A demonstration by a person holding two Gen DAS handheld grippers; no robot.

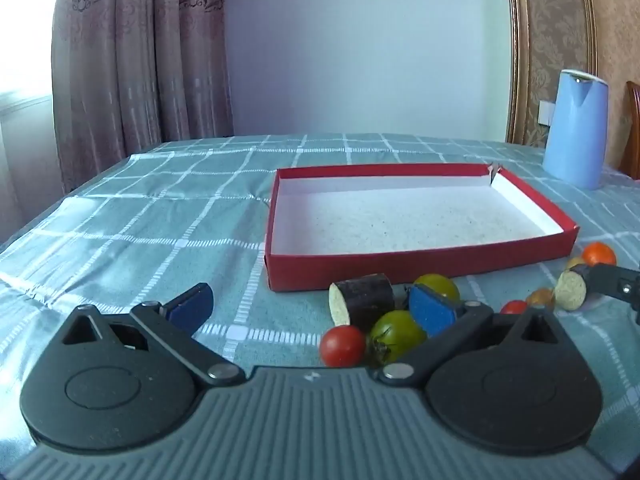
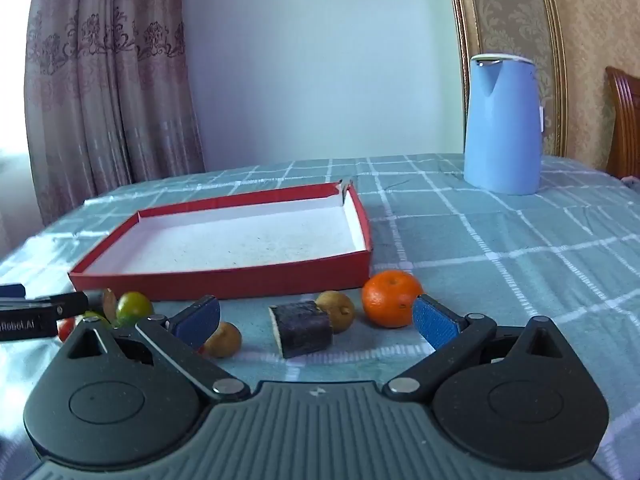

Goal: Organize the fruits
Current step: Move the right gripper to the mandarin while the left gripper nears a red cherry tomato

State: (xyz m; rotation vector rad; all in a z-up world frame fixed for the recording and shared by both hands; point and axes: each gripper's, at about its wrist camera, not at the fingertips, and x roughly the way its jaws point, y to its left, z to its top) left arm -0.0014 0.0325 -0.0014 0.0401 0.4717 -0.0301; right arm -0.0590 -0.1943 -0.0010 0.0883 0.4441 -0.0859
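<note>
A shallow red box [image 1: 400, 266] with a white inside lies empty on the checked cloth; it also shows in the right wrist view [image 2: 224, 280]. In front of it lie fruits. In the left wrist view: an eggplant piece [image 1: 366, 298], two green tomatoes [image 1: 396, 334] [image 1: 438, 286], a red tomato [image 1: 343, 346]. My left gripper [image 1: 312, 306] is open and empty, just left of them. In the right wrist view: an orange [image 2: 390, 298], an eggplant piece [image 2: 302, 330], two brown fruits [image 2: 338, 310] [image 2: 226, 340]. My right gripper [image 2: 316, 320] is open around the eggplant piece, apart from it.
A blue kettle [image 2: 502, 124] stands at the back right of the table; it also shows in the left wrist view [image 1: 576, 128]. A wooden chair [image 2: 624, 120] is behind it. Curtains [image 1: 132, 60] hang at the far left.
</note>
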